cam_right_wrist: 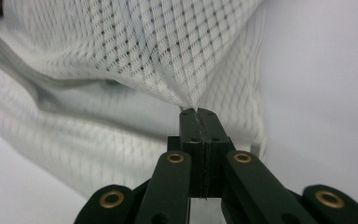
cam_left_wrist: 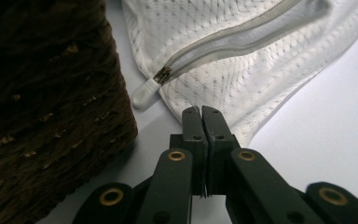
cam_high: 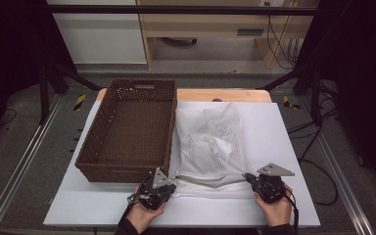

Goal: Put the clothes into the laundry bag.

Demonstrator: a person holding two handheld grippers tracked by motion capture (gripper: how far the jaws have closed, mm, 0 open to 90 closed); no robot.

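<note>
A white mesh laundry bag [cam_high: 210,142] lies on the white table board [cam_high: 284,132], right of a dark wicker basket [cam_high: 122,171]. My left gripper [cam_high: 174,182] is at the bag's near left corner. In the left gripper view its jaws [cam_left_wrist: 200,111] are shut, with the tips on the bag's edge [cam_left_wrist: 223,65], just below the grey zipper [cam_left_wrist: 242,37] and its white pull [cam_left_wrist: 144,93]. My right gripper [cam_high: 247,176] is at the near right corner. It [cam_right_wrist: 196,109] is shut on a puckered fold of the mesh [cam_right_wrist: 135,46], which is lifted a little. The zipper edge runs taut between the two grippers.
The basket [cam_left_wrist: 42,116] is empty and stands close on the left of the left gripper. Bare white board [cam_right_wrist: 317,93] lies to the right of the bag and along the near edge. Black frame bars and a wooden shelf stand beyond the table.
</note>
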